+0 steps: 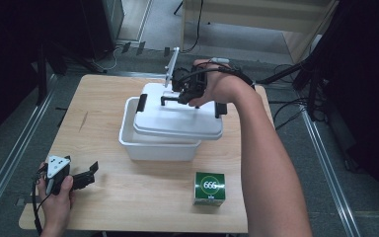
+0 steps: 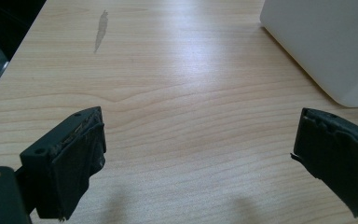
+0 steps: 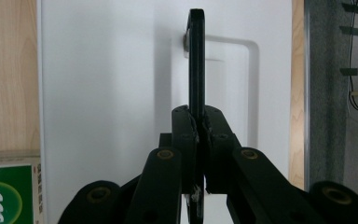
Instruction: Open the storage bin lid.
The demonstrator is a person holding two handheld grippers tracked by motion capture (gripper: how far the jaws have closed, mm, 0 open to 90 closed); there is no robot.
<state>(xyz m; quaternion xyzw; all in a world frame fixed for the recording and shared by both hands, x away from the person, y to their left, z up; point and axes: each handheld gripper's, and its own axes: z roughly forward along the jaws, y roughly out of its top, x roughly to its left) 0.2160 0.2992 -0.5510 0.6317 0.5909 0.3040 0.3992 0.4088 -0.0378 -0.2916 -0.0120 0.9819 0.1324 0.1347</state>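
So the right gripper (image 1: pixel 173 98) is out over the middle of the table (image 1: pixel 103 98), clamped down on the black handle (image 3: pixel 196 60) on top of the white lid (image 1: pixel 177 121). In the right gripper view you can see it pretty clearly: the handle is a thin black bar running straight up between the two jaws, and the pads are pinched tight against both sides of it, so the grip is closed on the handle, not just resting near it. The lid fills the background right under the gripper.

From the high view the lid isn't sitting square on the white tub (image 1: pixel 155 145). It's skewed and shifted toward the far right, overhanging the tub's rim on that side, with the tub's front-left corner showing bare. Black clips sit at the lid's left and right ends.

The left gripper (image 1: pixel 86 175) is way off from all that, down at the near-left corner of the table in the person's left hand (image 1: pixel 56 197). Its jaws are spread wide with nothing but bare wood between them, and the tub's corner shows off to the upper right in its view.

There's also a green box (image 1: pixel 209 188) near the front edge, just in front of the tub and apart from it.
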